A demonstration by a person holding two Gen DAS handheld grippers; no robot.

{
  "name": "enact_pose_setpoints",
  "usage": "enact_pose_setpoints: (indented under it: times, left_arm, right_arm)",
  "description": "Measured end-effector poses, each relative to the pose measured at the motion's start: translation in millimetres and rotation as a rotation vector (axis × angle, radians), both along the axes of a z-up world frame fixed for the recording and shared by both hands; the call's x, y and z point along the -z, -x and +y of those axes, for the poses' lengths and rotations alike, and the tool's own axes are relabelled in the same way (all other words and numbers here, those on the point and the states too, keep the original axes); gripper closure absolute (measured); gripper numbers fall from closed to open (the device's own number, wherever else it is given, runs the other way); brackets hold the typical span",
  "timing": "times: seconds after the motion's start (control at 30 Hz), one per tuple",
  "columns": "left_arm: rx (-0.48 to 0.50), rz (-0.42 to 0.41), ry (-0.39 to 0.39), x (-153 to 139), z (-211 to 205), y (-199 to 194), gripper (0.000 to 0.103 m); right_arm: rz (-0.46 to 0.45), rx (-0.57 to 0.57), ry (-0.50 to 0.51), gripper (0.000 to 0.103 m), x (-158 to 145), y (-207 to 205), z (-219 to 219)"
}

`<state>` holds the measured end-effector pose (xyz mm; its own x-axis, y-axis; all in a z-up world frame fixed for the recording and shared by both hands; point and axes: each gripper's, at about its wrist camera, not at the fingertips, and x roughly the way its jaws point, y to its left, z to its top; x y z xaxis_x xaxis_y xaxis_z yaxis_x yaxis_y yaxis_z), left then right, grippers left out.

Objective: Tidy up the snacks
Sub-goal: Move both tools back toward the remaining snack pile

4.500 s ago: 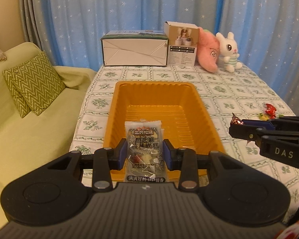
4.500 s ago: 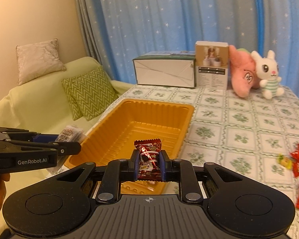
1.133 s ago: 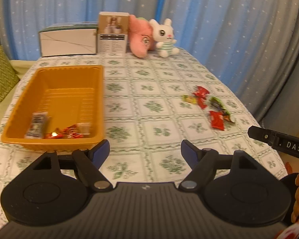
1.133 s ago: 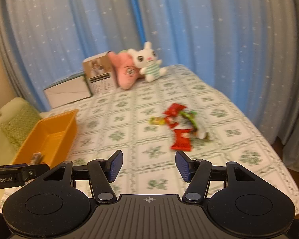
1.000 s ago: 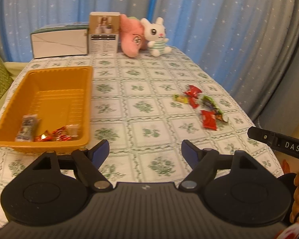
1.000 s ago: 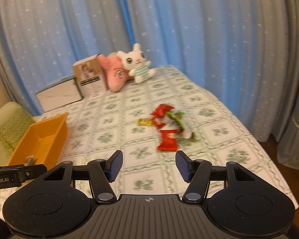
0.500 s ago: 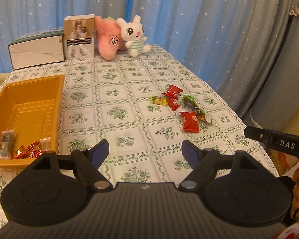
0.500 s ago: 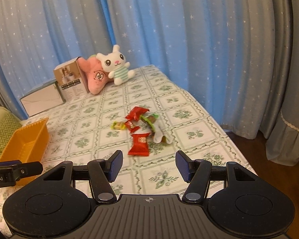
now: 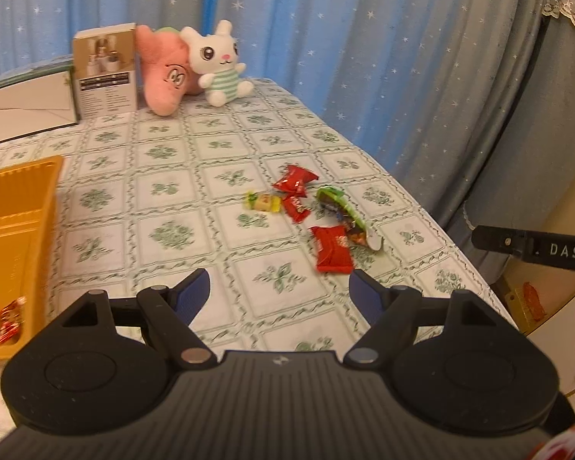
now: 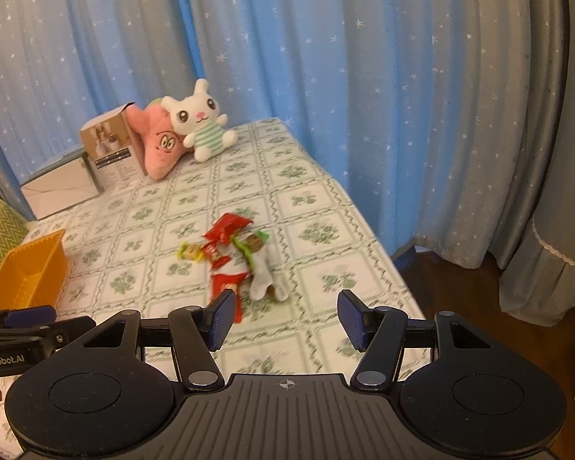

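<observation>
Both tongs, each held in one of a person's hands, hang above a desk (image 9: 165,191) covered by a white cloth printed with green floral squares. The left tongs (image 9: 280,291) stand released with nothing between their blue pads; the right tongs (image 10: 285,320) are likewise released and empty. The task's things, a loose cluster of wrapped snacks, lie ahead of both tongs towards the desk's right edge: a flat red rectangular packet (image 9: 332,248) nearest, a crumpled green-and-white wrapper (image 9: 343,211) just beside it, a small yellow sweet (image 9: 262,202) and two further red wrappers beyond. Seen from the left wrist, the red packet lies just ahead of the right-hand pad, its long axis running roughly away from the tongs. From the right wrist the cluster sits ahead and left of centre, the packet (image 10: 226,283) partly behind the left-hand pad. Which tongs are nearer cannot be told. The orange ribbed plastic tray (image 9: 23,191), already holding some snacks, stands well apart to the left.
</observation>
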<state>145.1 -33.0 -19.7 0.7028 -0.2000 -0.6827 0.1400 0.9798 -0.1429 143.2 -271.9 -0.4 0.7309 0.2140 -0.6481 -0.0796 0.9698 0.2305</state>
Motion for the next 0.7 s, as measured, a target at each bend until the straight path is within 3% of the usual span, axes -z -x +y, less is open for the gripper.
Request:
enact_pose_setpoints:
  times: [0.37,0.7]
  left_arm:
    - [0.071,0.005,0.015,24.6,-31.4,-53.3,0.028]
    - [0.148,0.056,-0.013,61.5,-62.2,-96.1,0.040]
  right_arm:
    - [0.002,-0.042,0.034,0.044,20.6,-36.9,-12.5]
    - [0.027,-0.058,0.034,0.044,48.6,-66.9,-13.7]
